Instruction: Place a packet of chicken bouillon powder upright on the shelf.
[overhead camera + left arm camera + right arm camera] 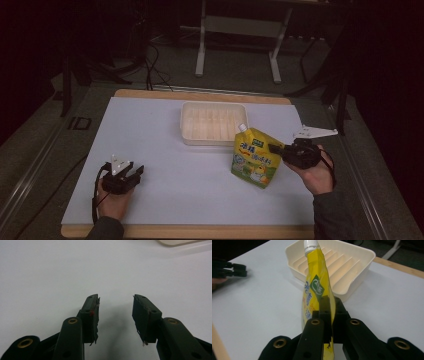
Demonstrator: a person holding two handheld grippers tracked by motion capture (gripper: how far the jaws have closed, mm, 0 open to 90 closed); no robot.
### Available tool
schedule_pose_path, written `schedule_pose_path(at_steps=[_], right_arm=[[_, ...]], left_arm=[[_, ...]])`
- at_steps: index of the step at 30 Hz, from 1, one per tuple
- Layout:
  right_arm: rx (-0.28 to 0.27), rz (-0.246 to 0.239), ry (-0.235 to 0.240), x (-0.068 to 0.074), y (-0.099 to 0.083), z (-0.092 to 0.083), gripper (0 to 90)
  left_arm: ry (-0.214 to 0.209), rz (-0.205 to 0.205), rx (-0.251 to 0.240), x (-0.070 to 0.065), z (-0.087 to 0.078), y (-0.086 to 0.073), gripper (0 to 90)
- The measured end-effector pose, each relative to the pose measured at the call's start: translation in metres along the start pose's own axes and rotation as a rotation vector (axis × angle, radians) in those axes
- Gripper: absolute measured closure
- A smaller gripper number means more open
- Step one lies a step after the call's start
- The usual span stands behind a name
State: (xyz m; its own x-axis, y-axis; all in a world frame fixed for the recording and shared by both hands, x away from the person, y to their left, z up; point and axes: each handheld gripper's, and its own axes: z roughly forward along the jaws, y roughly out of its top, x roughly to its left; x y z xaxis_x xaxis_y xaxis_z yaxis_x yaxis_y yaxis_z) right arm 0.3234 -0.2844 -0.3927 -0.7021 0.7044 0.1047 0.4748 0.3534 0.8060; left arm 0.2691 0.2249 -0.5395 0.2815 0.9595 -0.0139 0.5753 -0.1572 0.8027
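Black left gripper (131,170) near the table's left front corner, in a hand (114,200) resting on the white tabletop (150,130). Jaws parted, nothing between them; in the left gripper view the two pads (95,315) well apart over bare white surface, worn and frayed at the edges. Grey three-cornered plate on top, cable trailing back along the wrist.

Toward the middle, at the far side of the white surface: cream plastic tray (214,106), rectangular, ribbed across its floor, nothing lying in it. In the right gripper view the same tray (359,255) just behind the pouch, ribs plain to see.

Right of centre, just in front of the tray's right front corner: yellow spouted pouch (254,159) with a white screw cap, blue lettering, a green badge near the top and a cartoon figure low down. Standing tilted, cap end leaning toward the tray, lower edge at or near the tabletop; contact with the table not clear from the high view. Cap close to the tray's rim, touching or not cannot tell.

Farthest right: right gripper (275,149), held in a hand (320,175) with a dark sleeve, pointing left and clamped on the pouch's right edge. In the right gripper view (329,312) jaws pressed tight on the thin yellow film, pouch (314,290) rising edge-on between them. Wooden table edge (200,231) along the front.
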Motion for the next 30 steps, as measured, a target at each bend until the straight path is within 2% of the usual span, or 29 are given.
schedule_pose_path(at_steps=[5,11,20,22,23,30], right_arm=[[0.068,-0.031,0.045,0.0,-0.006,0.005,82.1],[0.088,-0.021,0.097,-0.002,-0.016,0.013,78.0],[0.109,-0.003,0.132,-0.007,-0.029,0.022,78.7],[0.127,-0.002,0.13,-0.007,-0.031,0.025,81.8],[0.118,-0.002,0.123,-0.006,-0.033,0.025,84.9],[0.106,-0.014,0.077,0.005,-0.034,0.024,88.3]], left_arm=[[0.001,0.002,0.002,0.0,0.0,0.0,56.2],[0.0,0.001,0.001,0.0,0.0,0.0,56.2],[0.0,0.003,0.002,0.0,0.0,0.0,56.2],[0.001,0.007,0.002,0.0,0.0,0.0,56.2],[0.0,0.006,0.001,0.0,0.0,0.0,56.2],[0.001,0.003,0.002,0.0,0.0,0.0,56.2]])
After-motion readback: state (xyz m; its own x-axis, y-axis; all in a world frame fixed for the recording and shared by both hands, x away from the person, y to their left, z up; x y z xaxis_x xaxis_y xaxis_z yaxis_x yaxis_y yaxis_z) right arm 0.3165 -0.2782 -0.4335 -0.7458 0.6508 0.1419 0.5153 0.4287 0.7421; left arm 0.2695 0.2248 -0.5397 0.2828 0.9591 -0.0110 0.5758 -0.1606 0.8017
